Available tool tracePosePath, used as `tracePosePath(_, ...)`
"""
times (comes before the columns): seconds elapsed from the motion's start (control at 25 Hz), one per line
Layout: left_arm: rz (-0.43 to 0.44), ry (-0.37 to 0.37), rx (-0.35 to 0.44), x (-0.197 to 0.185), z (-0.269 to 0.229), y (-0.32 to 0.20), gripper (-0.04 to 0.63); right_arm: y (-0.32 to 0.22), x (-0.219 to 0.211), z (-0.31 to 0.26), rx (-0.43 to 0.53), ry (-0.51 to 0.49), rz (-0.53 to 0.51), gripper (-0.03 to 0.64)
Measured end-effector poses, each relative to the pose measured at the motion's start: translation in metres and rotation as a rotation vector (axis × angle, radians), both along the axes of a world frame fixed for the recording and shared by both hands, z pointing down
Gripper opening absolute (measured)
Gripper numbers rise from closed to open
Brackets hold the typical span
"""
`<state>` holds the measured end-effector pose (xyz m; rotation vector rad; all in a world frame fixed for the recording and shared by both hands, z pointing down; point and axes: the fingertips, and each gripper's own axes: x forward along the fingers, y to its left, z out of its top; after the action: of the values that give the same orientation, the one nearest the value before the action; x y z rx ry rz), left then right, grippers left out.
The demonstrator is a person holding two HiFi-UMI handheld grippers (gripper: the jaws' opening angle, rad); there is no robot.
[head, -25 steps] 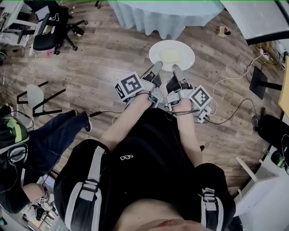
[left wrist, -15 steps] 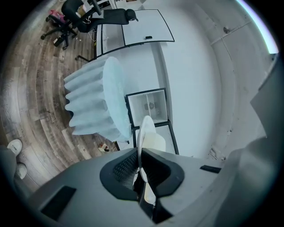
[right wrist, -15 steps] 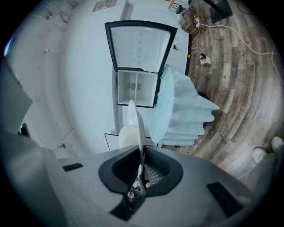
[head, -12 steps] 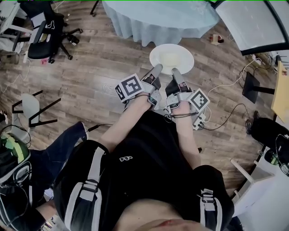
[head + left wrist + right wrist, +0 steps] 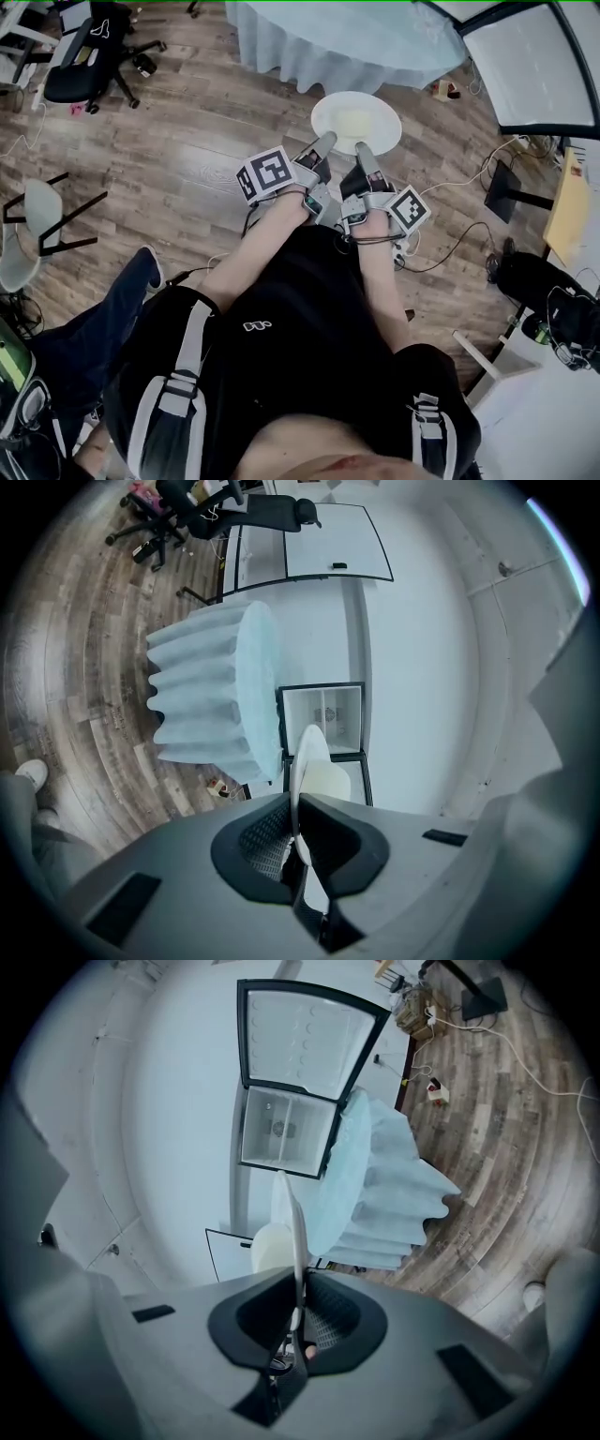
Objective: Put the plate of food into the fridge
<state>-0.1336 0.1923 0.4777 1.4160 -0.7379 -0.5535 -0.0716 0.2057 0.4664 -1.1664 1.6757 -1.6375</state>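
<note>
- the plate sits at the upper centre of the head view, carried in the air over the wooden floor, just below the draped edge of the worktop.
- the left tool is clamped on the near rim on one side, the right tool on the other; we judge the two-sided hold is there to keep the plate level so the pale food does not slide.
- in the left gripper view the rim runs edge-on between the pads, which are closed on it.
- in the right gripper view the rim likewise stands between the pads and touches them; those jaws are opening a touch, so we think that side's hold may be the weaker one.
- the fridge shows at the upper centre of the right gripper view, its door swung open, past the worktop's cloth.
- the plate is well apart from the fridge, so we take the carry to be under way and the placing not yet done.
</note>
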Motion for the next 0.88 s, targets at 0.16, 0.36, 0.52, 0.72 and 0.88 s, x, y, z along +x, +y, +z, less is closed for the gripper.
tracePosePath(0.16, 0.013, 0.017, 0.005, -0.003, -0.002, -0.006, 0.017, -0.004, -0.001, -0.002, 0.003, 0.046, 0.006, 0.034)
tracePosePath(0.36, 0.019, 0.038, 0.044, -0.004, -0.015, -0.024, 0.014, -0.02, -0.005, -0.016, 0.049, 0.047, 0.014, 0.034)
tracePosePath(0.52, 0.021, 0.055, 0.068, -0.002, -0.024, -0.034, 0.012, -0.029, -0.002, -0.024, 0.077, 0.066, 0.011, 0.034)
tracePosePath(0.72, -0.002, 0.051, 0.131, -0.003, -0.046, -0.069, 0.012, -0.065, -0.003, -0.045, 0.142, 0.079, -0.017, 0.034)
tracePosePath(0.88, -0.015, 0.03, 0.15, -0.006, -0.048, -0.089, 0.011, -0.086, -0.006, -0.045, 0.17, 0.059, -0.04, 0.034)
